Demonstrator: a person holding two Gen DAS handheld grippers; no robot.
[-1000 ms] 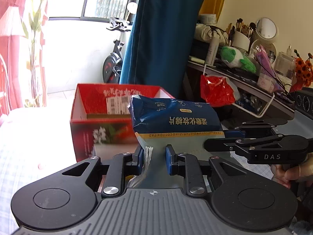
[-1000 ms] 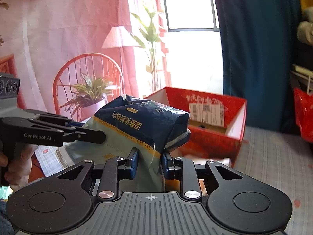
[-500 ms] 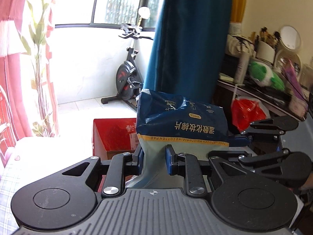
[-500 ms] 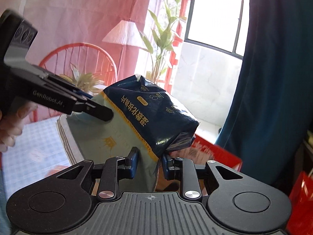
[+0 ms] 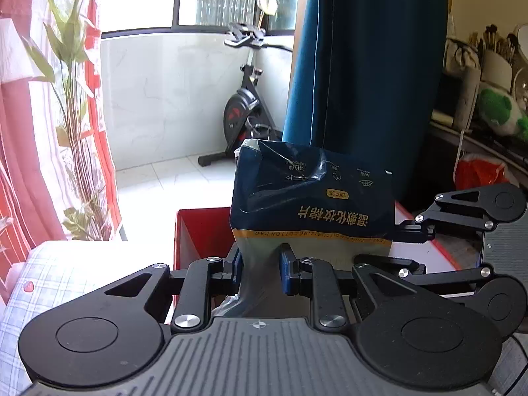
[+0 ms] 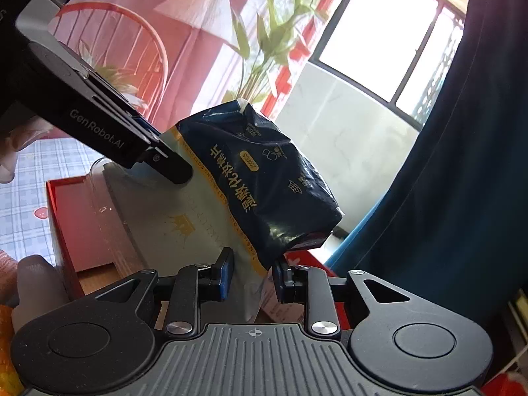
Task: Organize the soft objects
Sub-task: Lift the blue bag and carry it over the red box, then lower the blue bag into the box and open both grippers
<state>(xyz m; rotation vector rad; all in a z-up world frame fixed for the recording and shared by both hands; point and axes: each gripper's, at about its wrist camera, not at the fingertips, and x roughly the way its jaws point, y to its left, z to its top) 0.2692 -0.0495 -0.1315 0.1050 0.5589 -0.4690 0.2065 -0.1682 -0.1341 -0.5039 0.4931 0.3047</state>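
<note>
I have both grippers clenched on the same thing – a dark blue and pale green cotton pad bag (image 5: 313, 211), held up in the air between them. From the left wrist camera my left gripper (image 5: 259, 270) pinches the pale lower part of the bag, its blue pads pressing in from either side, and my right gripper (image 5: 412, 241) comes in from the right edge and grips the bag's far side; where exactly its pads meet the plastic is covered by the bag itself. From the right wrist camera the right gripper (image 6: 252, 279) bites the pale bottom edge, the bag tilts up to the right, and the left gripper (image 6: 171, 168) reaches in from the upper left onto the pale face.

Below and behind the bag sits a red box (image 5: 201, 234), open at the top. I see only one corner and a strip of its rim in the left view; the bag and my own gripper body block the inside, so I cannot tell what it holds. In the right view the box's red wall (image 6: 76, 227) shows, cut off by the bag.

A pale blurred hand (image 6: 19, 138) shows at the left edge – too soft to read. The shelf clutter (image 5: 495, 99) on the right is cropped and hard to make out
</note>
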